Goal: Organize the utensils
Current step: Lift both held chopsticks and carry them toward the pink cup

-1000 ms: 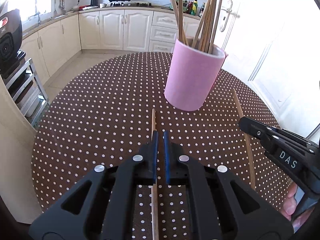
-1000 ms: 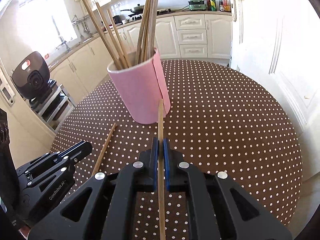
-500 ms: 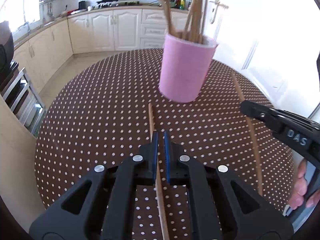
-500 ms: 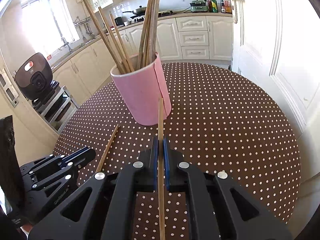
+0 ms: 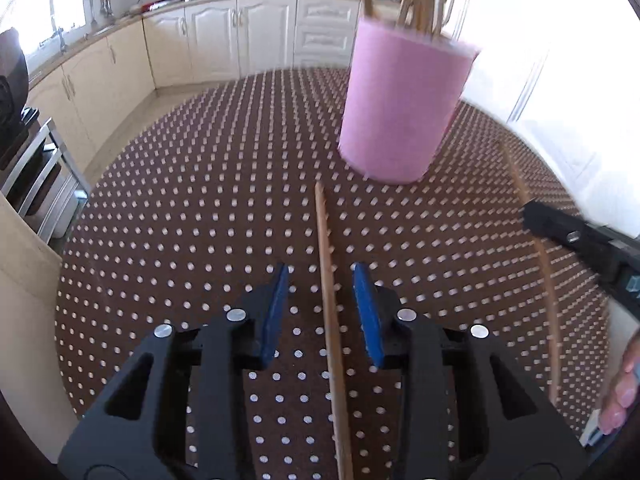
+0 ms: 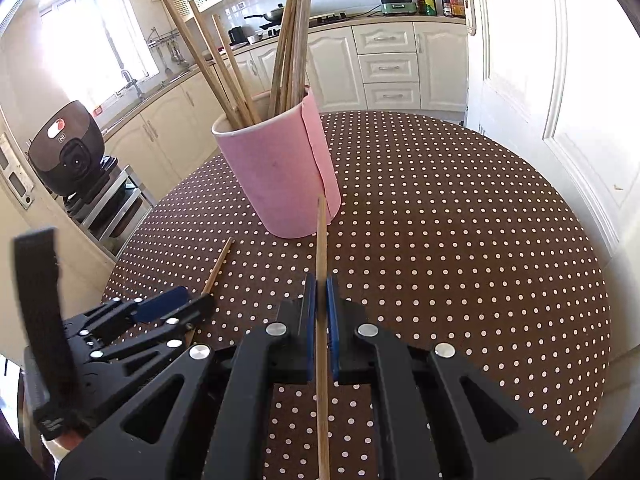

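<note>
Left gripper [image 5: 320, 300] opening, chopstick [image 5: 326, 280] untouched | right gripper [image 6: 321, 300] clamps stick [image 6: 321, 248] | cup [image 6: 280, 184] near

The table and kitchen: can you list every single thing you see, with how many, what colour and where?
Table: one, brown with white dots, under everything.
Pink cup: one, standing mid-table.
Chopsticks in cup: several, brown wood, leaning out of the top.
Left chopstick: one, light wood, between the opening left tongs, untouched by the pads.
Right chopstick: one, light wood, clamped in the right tongs.
Cabinets: many, cream, behind the table.
Wok: one, dark, on the stove.
Cooker: one, dark brown, on a rack at left.
Left tongs: black, blue pads.
Right tongs: black, blue pads, shut.
</note>
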